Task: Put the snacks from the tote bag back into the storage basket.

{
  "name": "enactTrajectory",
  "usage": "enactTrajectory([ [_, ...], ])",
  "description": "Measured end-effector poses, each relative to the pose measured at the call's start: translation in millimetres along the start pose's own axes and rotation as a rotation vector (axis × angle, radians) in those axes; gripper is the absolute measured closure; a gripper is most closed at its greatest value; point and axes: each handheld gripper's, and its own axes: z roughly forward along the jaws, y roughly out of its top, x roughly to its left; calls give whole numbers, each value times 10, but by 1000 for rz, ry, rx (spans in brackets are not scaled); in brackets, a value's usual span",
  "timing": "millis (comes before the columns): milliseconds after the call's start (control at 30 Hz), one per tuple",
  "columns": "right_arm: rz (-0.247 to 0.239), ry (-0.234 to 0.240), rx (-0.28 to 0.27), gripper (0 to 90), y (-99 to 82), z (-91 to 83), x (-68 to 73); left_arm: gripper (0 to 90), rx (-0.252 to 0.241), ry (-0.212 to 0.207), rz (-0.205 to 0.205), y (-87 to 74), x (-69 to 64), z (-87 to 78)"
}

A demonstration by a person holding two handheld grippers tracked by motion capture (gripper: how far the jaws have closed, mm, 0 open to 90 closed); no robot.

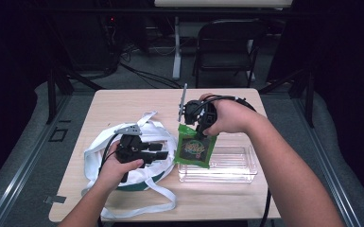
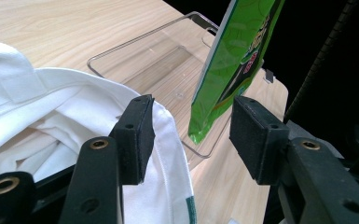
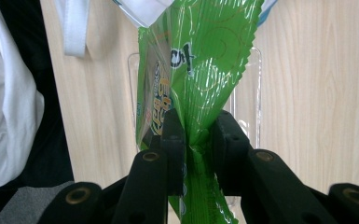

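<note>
A green snack packet [image 1: 196,147] hangs by its crimped top edge from my right gripper [image 1: 201,134], which is shut on it [image 3: 193,135]. The packet [image 2: 231,65] dangles over the left end of a clear plastic tray [image 1: 238,165]. My left gripper [image 1: 160,154] rests over a white cloth tote bag [image 1: 99,151] and points right toward the packet. In the left gripper view its jaws [image 2: 191,135] stand open, with the bag's white rim [image 2: 165,140] lying against the left pad and nothing clamped between them.
The wooden table [image 1: 123,101] has bare room at the back and left. The bag's long white straps [image 1: 156,201] trail toward the front edge. A dark folding chair [image 1: 227,47] stands beyond the table's far side.
</note>
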Motion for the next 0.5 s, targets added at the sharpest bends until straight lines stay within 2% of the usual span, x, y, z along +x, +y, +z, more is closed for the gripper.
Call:
enactTrajectory([
  [267, 6, -24, 7, 763, -63, -4, -43, 489, -2, 32, -15, -21, 51, -46],
  [500, -10, -55, 26, 762, -82, 40, -90, 486, -6, 48, -28, -40, 85, -91],
])
